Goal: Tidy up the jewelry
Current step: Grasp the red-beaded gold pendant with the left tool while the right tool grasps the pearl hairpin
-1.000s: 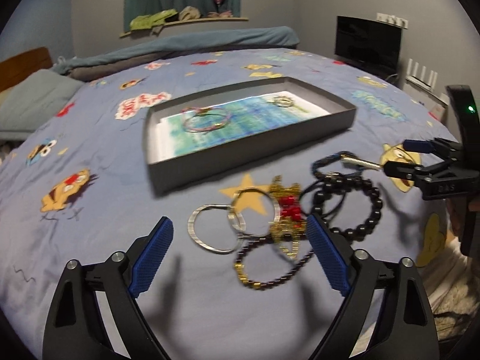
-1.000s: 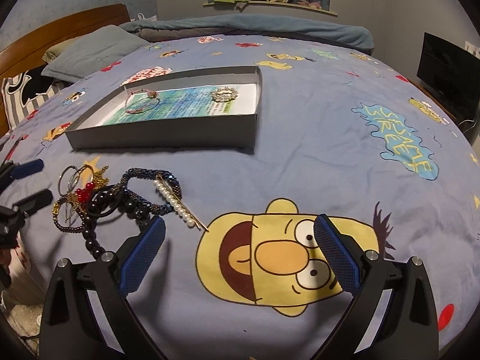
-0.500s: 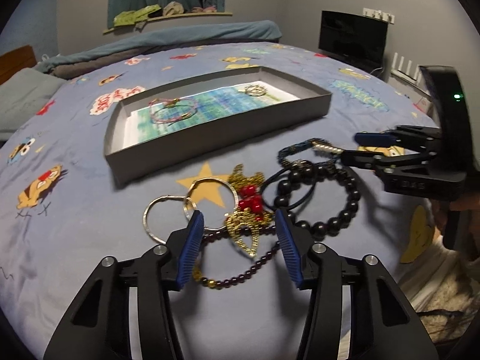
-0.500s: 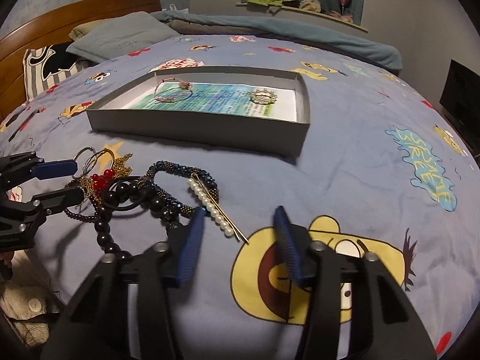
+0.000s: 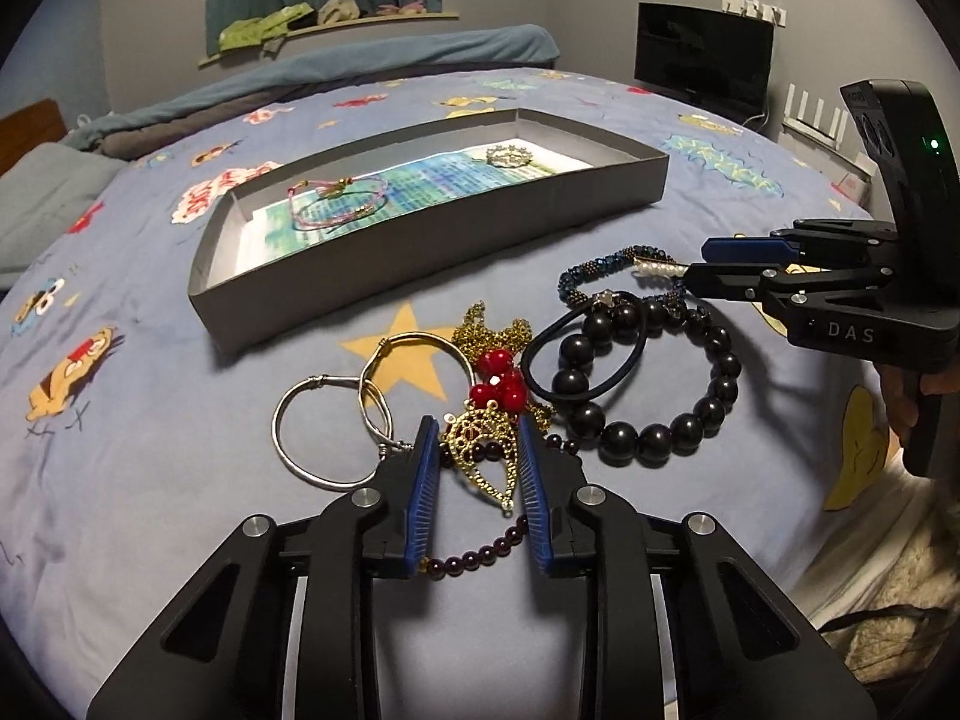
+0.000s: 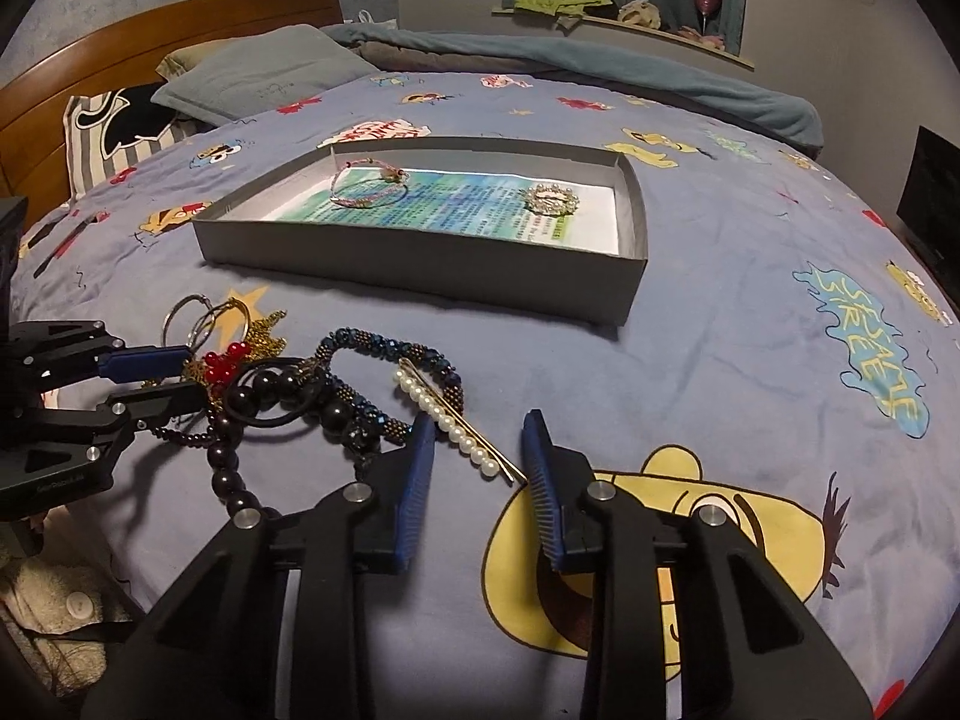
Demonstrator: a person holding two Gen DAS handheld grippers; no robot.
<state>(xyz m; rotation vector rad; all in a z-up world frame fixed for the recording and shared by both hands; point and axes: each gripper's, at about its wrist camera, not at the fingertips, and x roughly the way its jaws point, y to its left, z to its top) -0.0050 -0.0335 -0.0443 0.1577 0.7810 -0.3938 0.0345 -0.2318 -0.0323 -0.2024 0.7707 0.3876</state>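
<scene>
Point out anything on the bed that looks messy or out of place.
Most of the jewelry lies in a tangled heap on the bedsheet, outside the gray tray: bangles, beads and chains overlap. Only a pink cord bracelet and a brooch lie in the tray.

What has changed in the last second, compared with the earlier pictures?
Both grippers came down to the jewelry pile and narrowed their jaws. The left gripper now brackets the gold filigree pendant; the right gripper brackets the pearl hair pin. Neither looks fully clamped yet. The gray tray, with its pink bracelet and brooch, and the black bead bracelet have not moved.
</scene>
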